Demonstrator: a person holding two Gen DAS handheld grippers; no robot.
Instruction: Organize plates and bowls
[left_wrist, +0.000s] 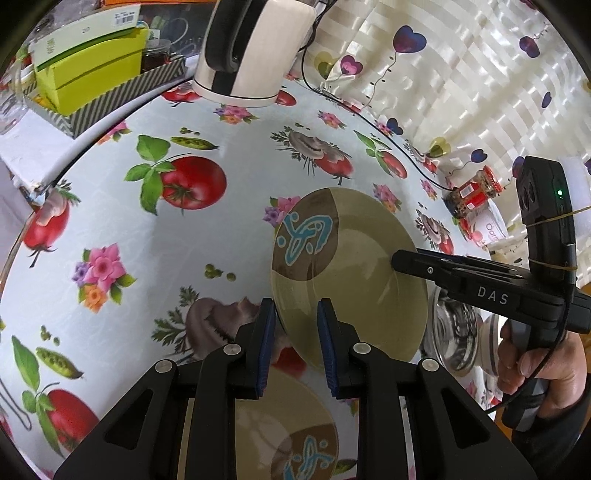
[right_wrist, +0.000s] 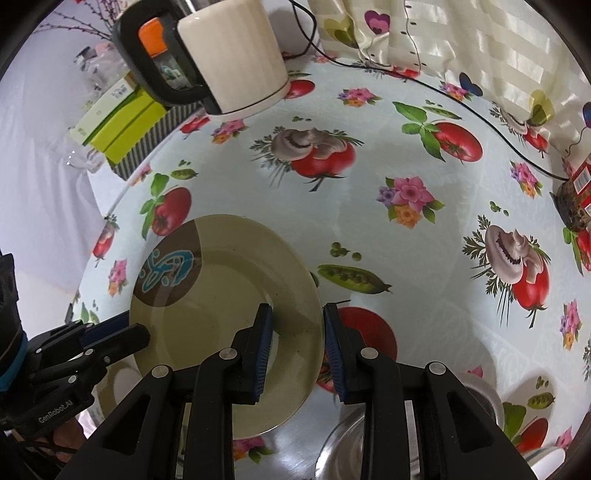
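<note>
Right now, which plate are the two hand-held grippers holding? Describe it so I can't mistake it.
On the vegetable-print tablecloth, in front of the cream electric kettle, find the round olive-green ceramic plate raised between both hand-held grippers. A matching plate lies below it; only the raised one is clamped at opposite rims.

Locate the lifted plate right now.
The plate is held off the table between both grippers: left gripper on its near-left rim, right gripper on its right rim, above a matching plate.
</note>
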